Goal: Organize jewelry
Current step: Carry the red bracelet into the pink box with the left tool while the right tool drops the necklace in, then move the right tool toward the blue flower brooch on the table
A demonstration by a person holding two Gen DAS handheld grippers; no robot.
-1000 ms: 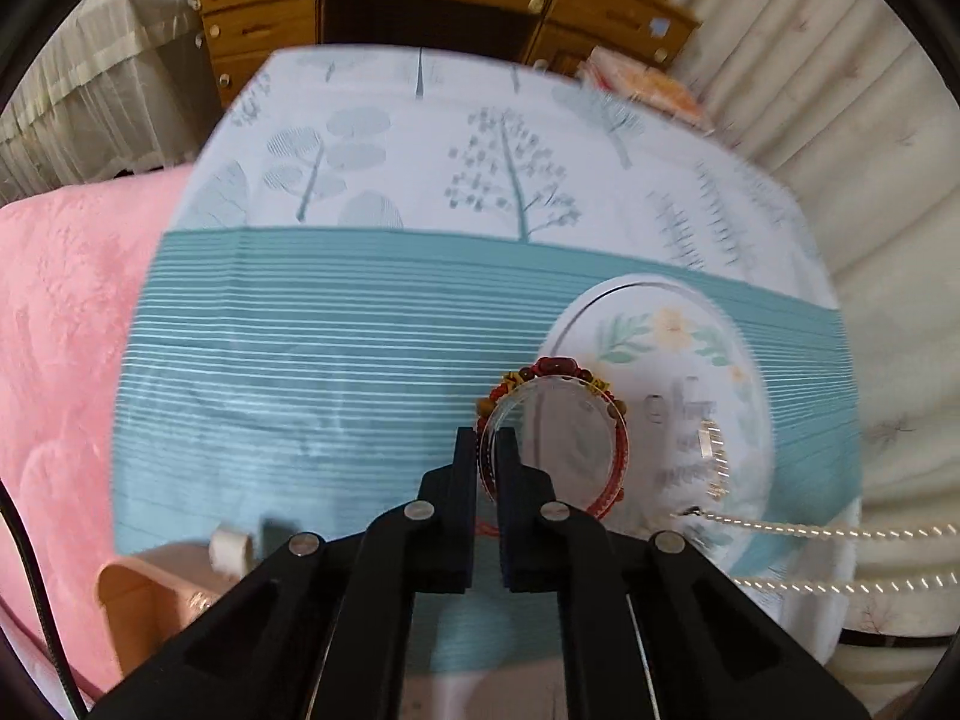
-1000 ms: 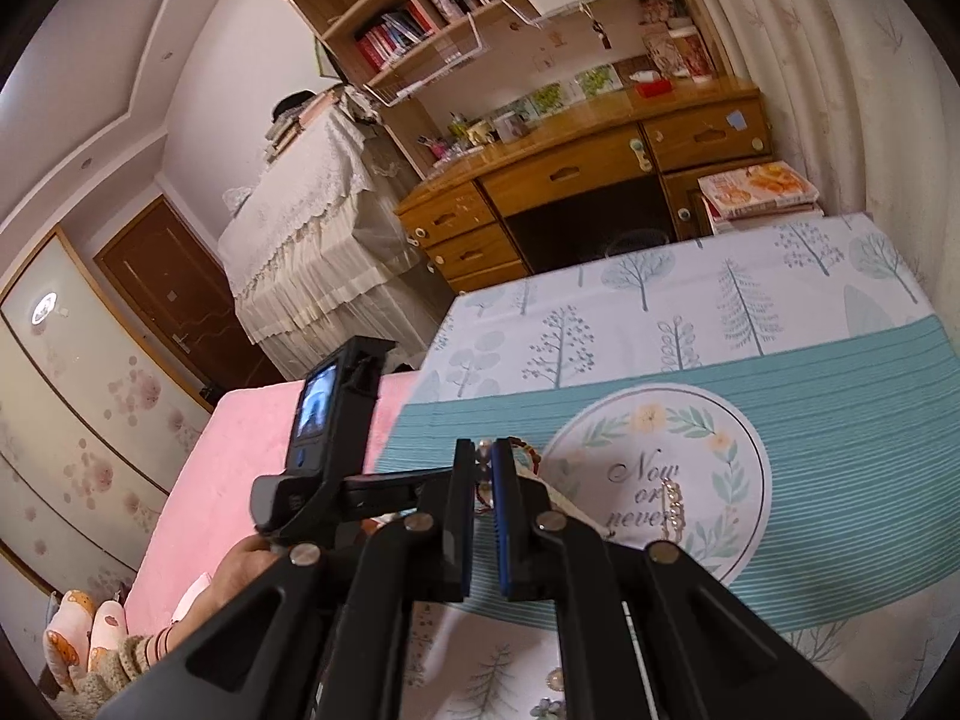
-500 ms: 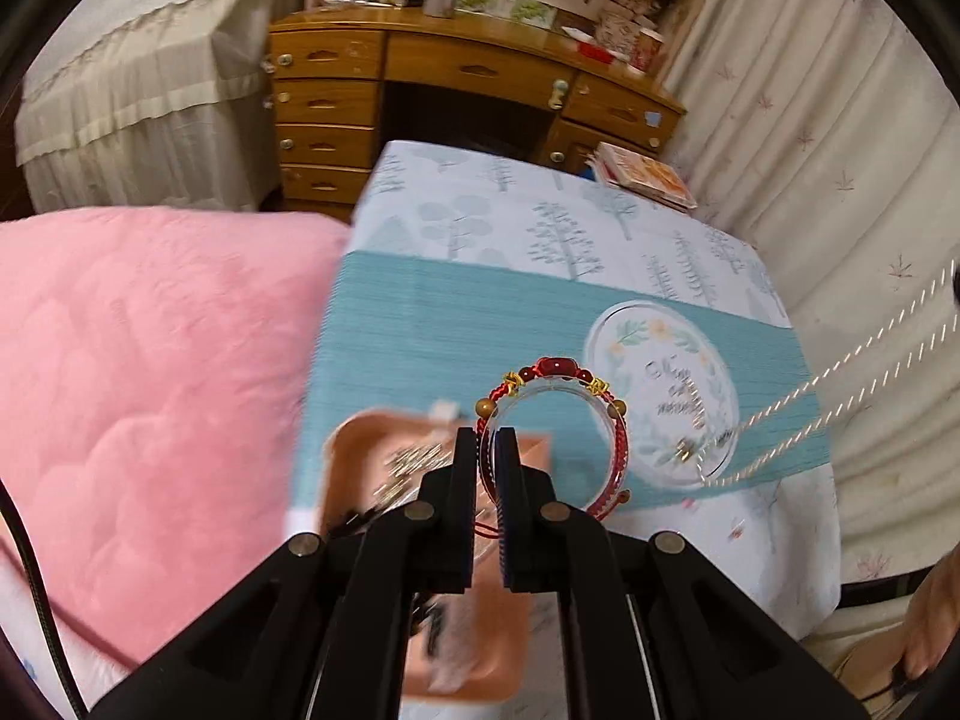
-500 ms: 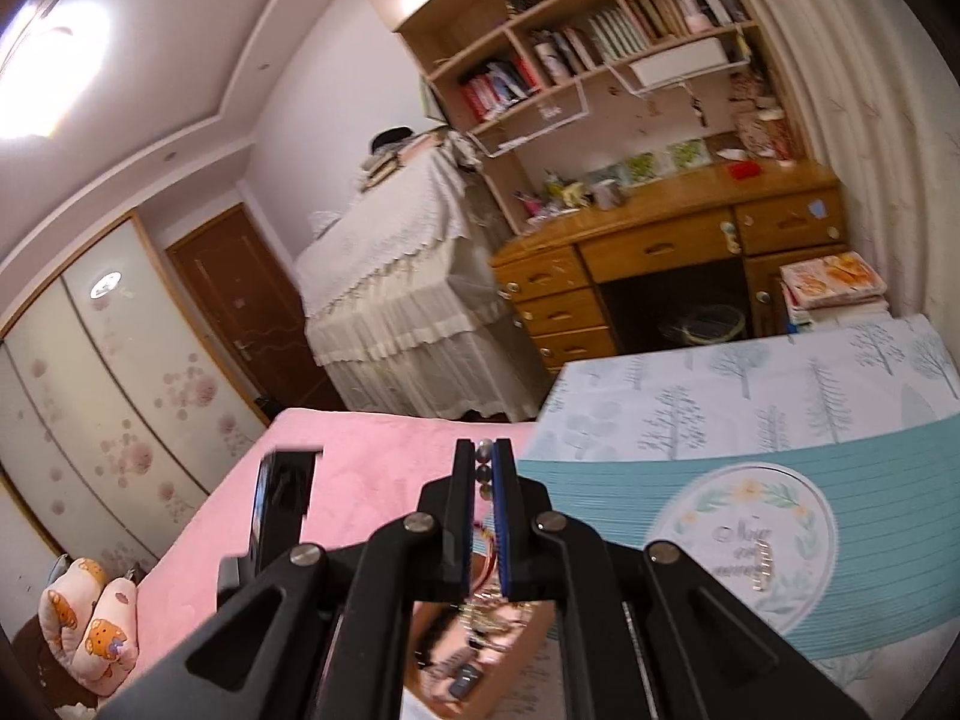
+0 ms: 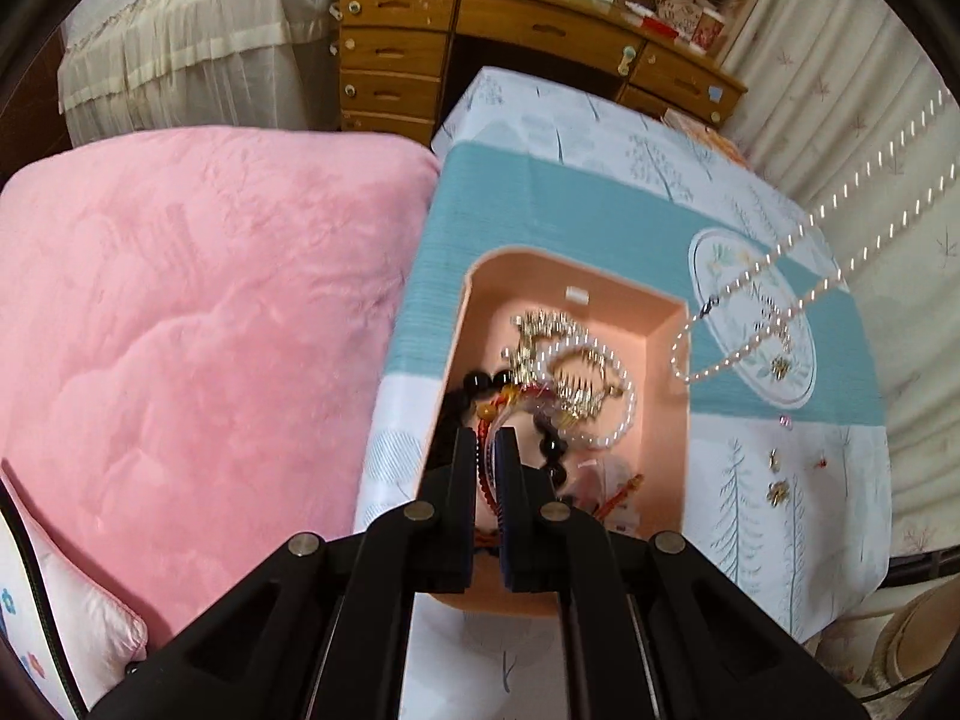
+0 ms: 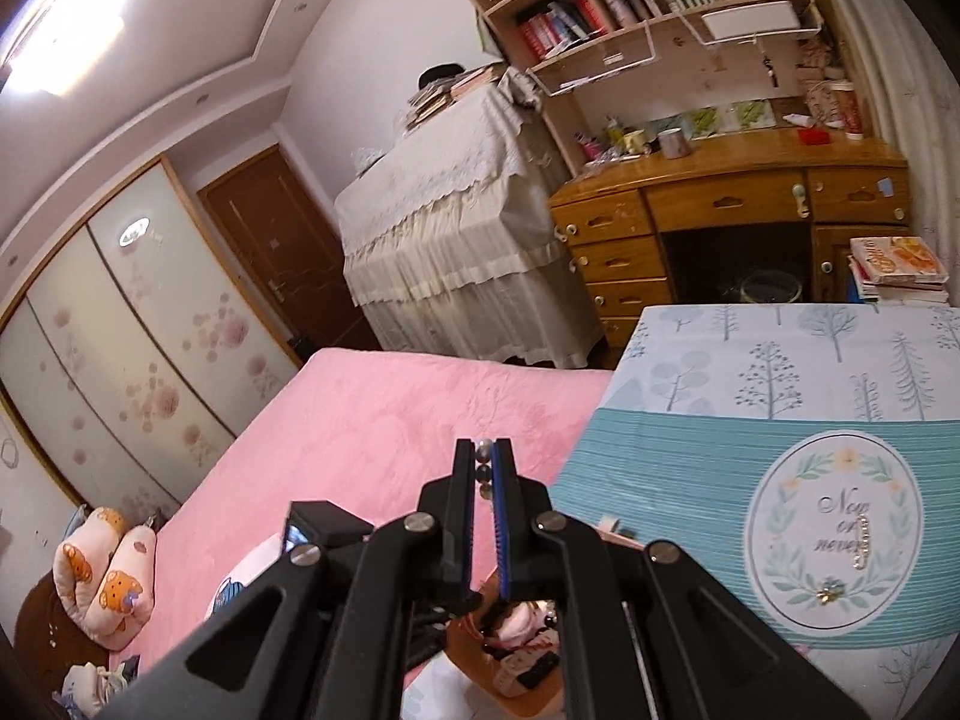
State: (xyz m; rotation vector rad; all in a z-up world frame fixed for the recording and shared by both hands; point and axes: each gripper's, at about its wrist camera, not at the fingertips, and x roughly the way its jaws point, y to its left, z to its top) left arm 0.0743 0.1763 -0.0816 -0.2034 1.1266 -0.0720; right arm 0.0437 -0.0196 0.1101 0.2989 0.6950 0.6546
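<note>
My left gripper (image 5: 487, 435) is shut on a red beaded bracelet (image 5: 489, 408) and holds it low over the pink jewelry tray (image 5: 663, 309), which holds a pearl bracelet (image 5: 624, 387), gold pieces and black beads. My right gripper (image 6: 483, 450) is shut on a pearl necklace (image 6: 483, 451); the strand (image 5: 804, 300) hangs down from the upper right in the left wrist view, its loop beside the tray's right wall. A small chain (image 6: 862, 540) and a brooch (image 6: 830, 589) lie on the round printed emblem (image 6: 774, 531). The tray shows partly under my right gripper (image 6: 516, 648).
The table wears a teal and white tree-print cloth (image 5: 558, 192). Several small earrings (image 5: 777, 489) lie on the cloth right of the tray. A pink bed (image 5: 198, 312) borders the table on the left. A wooden desk (image 6: 720, 204) and curtain (image 5: 870, 138) stand beyond.
My left gripper has carried the red bracelet leftward from the emblem and down into the pink tray. My right gripper has risen with the pearl necklace, so the strand now hangs.
</note>
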